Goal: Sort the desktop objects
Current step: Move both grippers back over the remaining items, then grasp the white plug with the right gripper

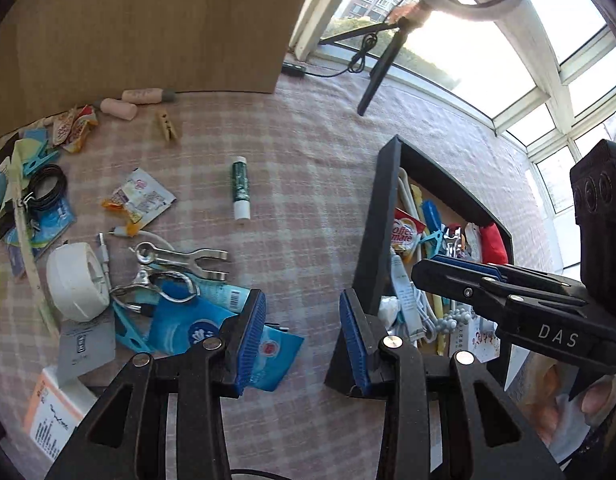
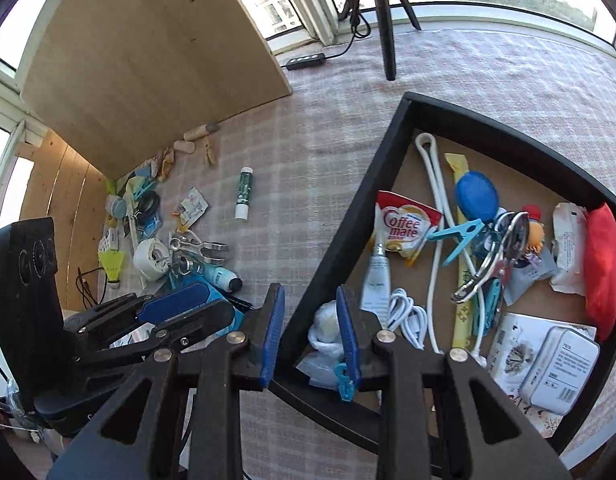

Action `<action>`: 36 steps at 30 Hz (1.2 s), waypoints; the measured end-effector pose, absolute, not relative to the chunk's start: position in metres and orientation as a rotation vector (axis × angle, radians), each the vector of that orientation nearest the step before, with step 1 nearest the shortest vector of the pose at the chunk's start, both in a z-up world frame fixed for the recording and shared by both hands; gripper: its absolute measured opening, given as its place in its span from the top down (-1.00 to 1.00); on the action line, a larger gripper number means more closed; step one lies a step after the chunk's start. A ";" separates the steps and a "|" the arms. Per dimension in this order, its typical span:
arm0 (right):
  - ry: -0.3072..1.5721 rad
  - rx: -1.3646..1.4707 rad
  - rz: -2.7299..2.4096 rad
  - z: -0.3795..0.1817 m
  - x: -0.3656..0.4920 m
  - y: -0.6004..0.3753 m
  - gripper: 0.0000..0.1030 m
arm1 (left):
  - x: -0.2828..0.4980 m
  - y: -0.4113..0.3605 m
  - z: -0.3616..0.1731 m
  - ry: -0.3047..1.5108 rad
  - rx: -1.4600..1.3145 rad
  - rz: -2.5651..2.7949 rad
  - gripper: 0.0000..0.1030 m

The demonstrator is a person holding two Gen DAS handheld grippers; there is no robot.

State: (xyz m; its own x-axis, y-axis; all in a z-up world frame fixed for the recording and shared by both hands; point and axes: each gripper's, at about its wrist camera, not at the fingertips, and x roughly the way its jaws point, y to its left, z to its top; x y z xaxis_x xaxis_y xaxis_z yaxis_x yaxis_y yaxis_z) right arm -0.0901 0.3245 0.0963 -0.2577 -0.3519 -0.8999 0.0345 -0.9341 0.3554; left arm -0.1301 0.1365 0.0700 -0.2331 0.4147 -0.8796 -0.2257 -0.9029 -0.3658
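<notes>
Black-walled tray (image 2: 340, 216), brown-floored, holds sorted clutter at three o'clock; left tool (image 1: 304, 344) and right tool (image 2: 310, 332) gape, released.

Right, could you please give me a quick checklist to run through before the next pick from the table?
1. Left gripper empty: ok; jaws apart, only tablecloth between them.
2. Right gripper empty: ok; jaws apart, above the tray's rim.
3. Easy next target: ok; the green glue stick lies alone on the cloth, nothing touching it.
4. Room in the black tray: ok; bare floor shows near its far corner.
5. Pile by the white tape roll untangled: not ok; metal clips, packets and a cable overlap.
6. Clearance between the two grippers: cannot tell; they hang side by side.
</notes>
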 end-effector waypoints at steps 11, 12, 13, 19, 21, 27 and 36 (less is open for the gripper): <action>-0.216 1.721 -2.081 0.091 -0.139 0.189 0.25 | -0.152 0.000 0.048 -0.443 -1.737 2.348 0.14; -0.202 1.722 -2.068 0.090 -0.143 0.177 0.25 | -0.153 -0.006 0.045 -0.460 -1.740 2.345 0.12; -0.184 1.723 -2.054 0.089 -0.146 0.167 0.25 | -0.153 -0.010 0.041 -0.472 -1.740 2.336 0.11; -0.083 1.760 -1.976 0.069 -0.163 0.112 0.24 | -0.153 -0.014 0.029 -0.427 -1.745 2.349 -0.04; -0.071 1.777 -1.947 0.061 -0.167 0.099 0.24 | -0.154 -0.012 0.025 -0.406 -1.748 2.349 -0.09; -0.079 1.836 -1.854 0.034 -0.177 0.073 0.24 | -0.159 -0.002 0.010 -0.356 -1.761 2.320 -0.19; -0.208 1.884 -1.744 0.012 -0.184 0.064 0.16 | -0.165 -0.005 -0.004 -0.427 -1.751 2.298 -0.12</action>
